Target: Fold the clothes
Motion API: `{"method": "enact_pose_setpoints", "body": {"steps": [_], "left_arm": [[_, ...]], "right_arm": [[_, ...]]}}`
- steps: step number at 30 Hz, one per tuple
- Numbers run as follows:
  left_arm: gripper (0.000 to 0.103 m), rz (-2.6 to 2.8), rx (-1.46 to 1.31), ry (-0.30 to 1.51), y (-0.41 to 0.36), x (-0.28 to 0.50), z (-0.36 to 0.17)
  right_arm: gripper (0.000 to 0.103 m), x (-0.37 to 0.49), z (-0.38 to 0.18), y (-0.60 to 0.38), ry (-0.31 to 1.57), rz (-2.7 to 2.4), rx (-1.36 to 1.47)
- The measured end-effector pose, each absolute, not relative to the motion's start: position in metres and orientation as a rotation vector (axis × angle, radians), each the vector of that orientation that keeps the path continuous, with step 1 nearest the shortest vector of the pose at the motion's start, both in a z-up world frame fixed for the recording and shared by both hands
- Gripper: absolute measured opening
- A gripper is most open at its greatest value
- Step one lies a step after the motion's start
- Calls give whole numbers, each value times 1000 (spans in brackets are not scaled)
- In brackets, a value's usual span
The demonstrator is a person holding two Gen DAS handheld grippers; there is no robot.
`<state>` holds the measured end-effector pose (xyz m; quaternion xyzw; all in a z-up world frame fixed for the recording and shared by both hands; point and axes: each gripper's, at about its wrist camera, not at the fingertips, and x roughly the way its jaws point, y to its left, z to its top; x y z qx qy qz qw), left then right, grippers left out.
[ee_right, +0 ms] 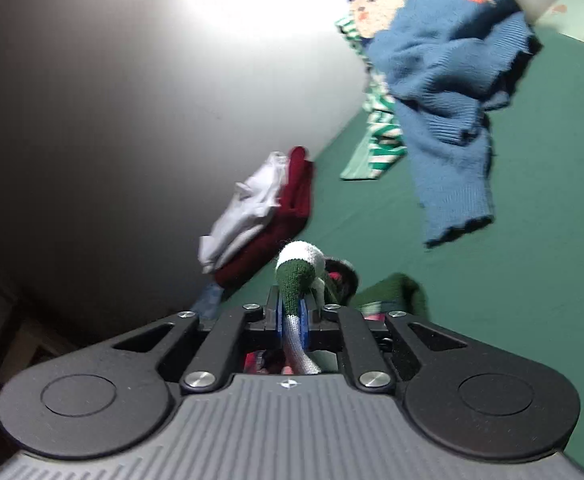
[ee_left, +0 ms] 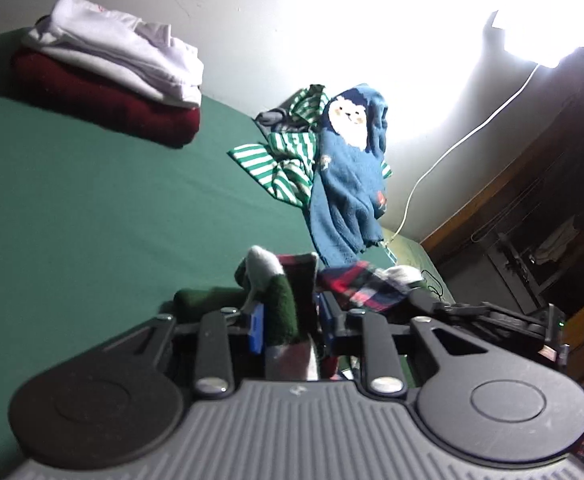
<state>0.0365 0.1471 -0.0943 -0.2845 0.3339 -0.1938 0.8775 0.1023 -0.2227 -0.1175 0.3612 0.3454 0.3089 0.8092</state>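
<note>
So both claws have the same garment pinched, a dark green knit piece with white bands and a red plaid lining, and it hangs or bunches right at the fingertips just above the green bed sheet. The left gripper is closed down on a thick fold of it, jaws only partly together because of the bulk; the right gripper is squeezed nearly shut on a thinner green and white edge. The bit that matters for the next move: the cloth runs sideways between the two claws, so its long axis lies across, and the free bed space is ahead toward the wall. The folded pile, white tops on a dark red one, sits far left in the left view, well apart, and the blue penguin sweater lies on a green-striped shirt further ahead. Hard to make out: the garment's real shape, most of it is below the grippers, and the lamp glare washes out the wall
</note>
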Motion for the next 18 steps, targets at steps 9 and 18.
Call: {"method": "enact_pose_setpoints", "body": {"steps": [9,18], "left_arm": [[27,-404,-626,754,158,56,-122],[28,-402,-614,735,151,66,-122]], "right_arm": [[43,110,-134,-229,778,488,640],[32,71,-76,-184,550,510,146]]}}
